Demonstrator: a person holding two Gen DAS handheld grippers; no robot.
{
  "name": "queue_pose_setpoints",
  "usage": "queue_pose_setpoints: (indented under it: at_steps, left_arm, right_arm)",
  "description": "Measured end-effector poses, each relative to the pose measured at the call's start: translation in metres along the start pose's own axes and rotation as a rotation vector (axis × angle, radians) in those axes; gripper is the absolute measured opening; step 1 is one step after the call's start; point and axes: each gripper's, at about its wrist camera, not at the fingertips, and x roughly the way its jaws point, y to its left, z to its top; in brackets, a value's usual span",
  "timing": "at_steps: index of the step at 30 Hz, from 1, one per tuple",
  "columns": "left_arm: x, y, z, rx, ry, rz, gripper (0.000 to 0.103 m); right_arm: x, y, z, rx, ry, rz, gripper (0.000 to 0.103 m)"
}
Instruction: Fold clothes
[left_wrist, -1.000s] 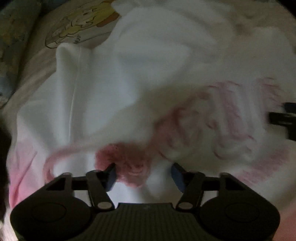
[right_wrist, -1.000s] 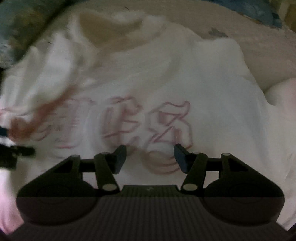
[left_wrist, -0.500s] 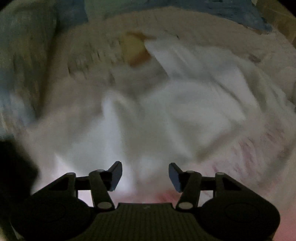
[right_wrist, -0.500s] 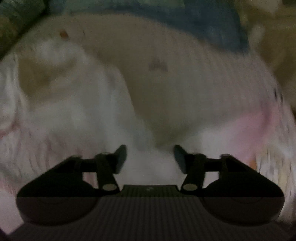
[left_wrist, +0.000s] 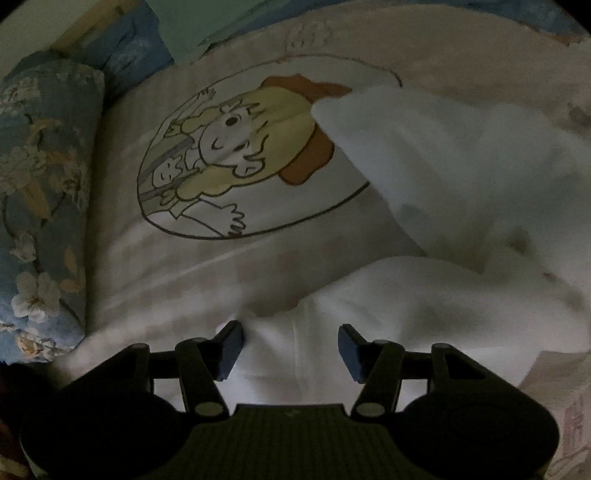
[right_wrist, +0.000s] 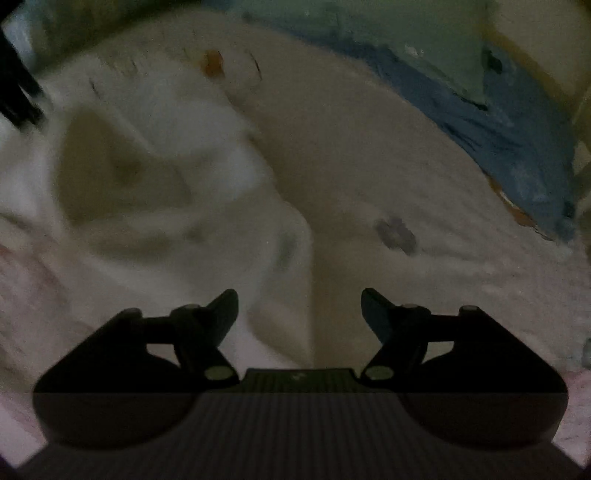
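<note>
Both grippers hang over the bed sheet (left_wrist: 177, 280) — the left gripper (left_wrist: 290, 345) parted, the right gripper (right_wrist: 299, 314) wide, neither gripping cloth. Its jaws have just opened further. One white shirt (left_wrist: 461, 192) lies rumpled beneath them on the sheet, beside a floral pillow (left_wrist: 40, 192).

The pink lettering that filled both views is gone. The left gripper (left_wrist: 290, 347) now faces a cartoon bedsheet (left_wrist: 207, 166); the right gripper (right_wrist: 299, 317) has just been opening.
</note>
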Motion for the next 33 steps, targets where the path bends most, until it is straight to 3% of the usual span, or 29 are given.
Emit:
queue_pose_setpoints:
  at_steps: [2, 3, 6, 10, 13, 14, 16, 19, 23, 25, 29, 31, 33]
  left_arm:
    - [0.005, -0.002, -0.001, 0.007, 0.009, 0.018, 0.062]
    - [0.008, -0.004, -0.002, 0.012, 0.014, 0.029, 0.062]
    - [0.015, -0.008, -0.006, 0.023, 0.032, 0.069, 0.062]
    - [0.023, -0.011, -0.015, -0.005, 0.048, 0.125, 0.063]
    - [0.031, -0.006, -0.021, -0.045, 0.058, 0.187, 0.064]
    - [0.034, -0.004, -0.022, -0.056, 0.062, 0.202, 0.065]
    - [0.036, -0.001, -0.023, -0.064, 0.062, 0.210, 0.068]
    - [0.033, 0.002, -0.023, -0.047, 0.059, 0.206, 0.068]
    - [0.013, 0.000, -0.018, 0.016, -0.019, 0.153, 0.066]
    - [0.007, -0.005, -0.013, 0.056, -0.040, 0.128, 0.067]
    - [0.021, -0.013, -0.005, 0.112, -0.004, 0.188, 0.066]
    - [0.039, -0.014, -0.007, 0.153, 0.029, 0.279, 0.069]
    - [0.050, -0.014, -0.007, 0.192, 0.026, 0.334, 0.077]
  right_arm:
    - [0.020, -0.023, -0.001, 0.143, 0.062, 0.072, 0.072]
    - [0.030, -0.037, -0.001, 0.247, 0.088, 0.122, 0.065]
    - [0.054, -0.054, -0.003, 0.427, 0.174, 0.162, 0.011]
    - [0.040, -0.029, 0.014, 0.239, 0.143, 0.001, 0.010]
    - [0.035, -0.035, 0.008, 0.154, 0.107, -0.267, 0.006]
    - [0.041, -0.045, 0.002, 0.171, 0.135, -0.318, 0.006]
    - [0.052, -0.047, -0.009, 0.168, 0.194, -0.337, 0.007]
    - [0.052, -0.031, -0.017, 0.115, 0.202, -0.355, 0.008]
    - [0.021, -0.030, -0.004, 0.262, 0.085, -0.321, 0.017]
    - [-0.005, -0.016, 0.007, 0.247, 0.006, -0.242, 0.025]
    - [-0.039, 0.027, 0.033, 0.166, -0.092, 0.113, 0.023]
    - [-0.038, 0.047, 0.045, 0.168, -0.056, 0.335, 0.024]
    - [-0.020, 0.074, 0.055, 0.189, 0.034, 0.564, 0.023]
